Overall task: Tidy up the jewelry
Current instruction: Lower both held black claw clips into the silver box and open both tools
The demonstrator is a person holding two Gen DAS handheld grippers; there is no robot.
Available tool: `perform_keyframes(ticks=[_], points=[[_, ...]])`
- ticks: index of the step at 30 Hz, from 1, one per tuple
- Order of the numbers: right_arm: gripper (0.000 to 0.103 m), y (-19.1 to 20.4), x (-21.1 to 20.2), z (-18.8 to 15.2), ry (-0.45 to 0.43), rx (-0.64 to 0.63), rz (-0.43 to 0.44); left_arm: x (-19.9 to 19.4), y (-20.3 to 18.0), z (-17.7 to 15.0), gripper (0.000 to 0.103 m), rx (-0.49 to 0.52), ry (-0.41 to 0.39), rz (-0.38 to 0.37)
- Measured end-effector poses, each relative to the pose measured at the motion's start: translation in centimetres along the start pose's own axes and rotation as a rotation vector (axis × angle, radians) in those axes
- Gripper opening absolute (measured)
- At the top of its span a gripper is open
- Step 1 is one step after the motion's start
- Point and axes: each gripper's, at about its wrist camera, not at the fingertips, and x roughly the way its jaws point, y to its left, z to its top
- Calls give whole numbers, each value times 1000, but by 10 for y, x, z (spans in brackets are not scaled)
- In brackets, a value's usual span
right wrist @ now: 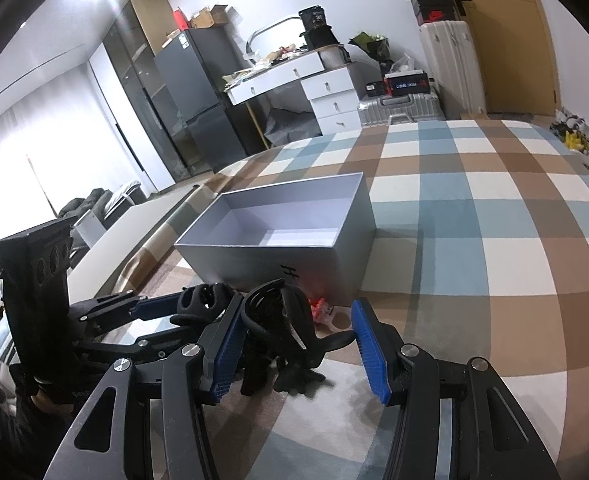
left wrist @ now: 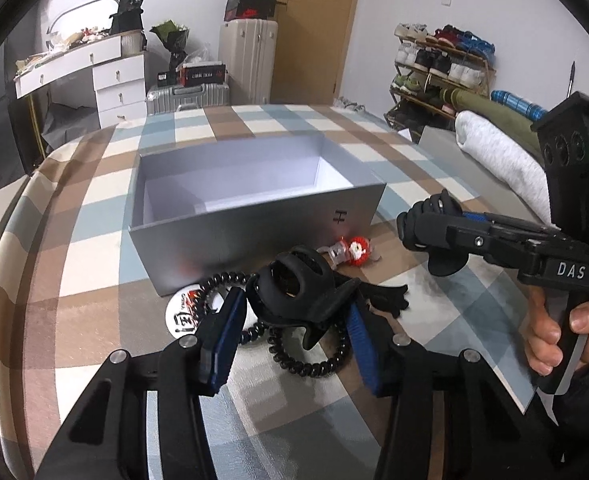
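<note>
Fingers (left wrist: 222, 340) of my left gripper (left wrist: 294, 306) are clamped on a black claw clip (left wrist: 294, 284). Its body spans from one blue pad to the other, its long axis lies crosswise to my reach, and its handles stick out to the right. Under it on the checked bedspread (left wrist: 94, 240) lie a coiled hair tie (left wrist: 314, 360) and a round badge (left wrist: 182, 314), both untouched.

Straight ahead and a little left stands the open grey box (left wrist: 254, 240). Its long side faces me and nothing shows inside it. Its near wall rises between the clip and the opening, so I judge the clip has to go up and forward over that rim, not just forward.

Just beside the box's front right corner sits a small red-and-white charm (left wrist: 358, 250), with another dark piece (left wrist: 390, 300) nearer to me; I cannot tell what that one is.

Further right, my right gripper (right wrist: 296, 312) seems to pinch a second claw clip (right wrist: 278, 320), which sits against the left pad with a handle reaching toward the right one. From there the box (right wrist: 254, 264) lies ahead and slightly left. I judge the left hand is nearer the opening.
</note>
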Motion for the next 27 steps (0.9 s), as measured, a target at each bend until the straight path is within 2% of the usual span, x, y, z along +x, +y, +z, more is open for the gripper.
perform_keyframes(ticks=[18,27], points=[[52,15,4,25,-30,-12,14,-14,16,28,44,-41,-99,8],[52,11,16,40,-42,42,19,-8,24,41,44,-44,-125,36]])
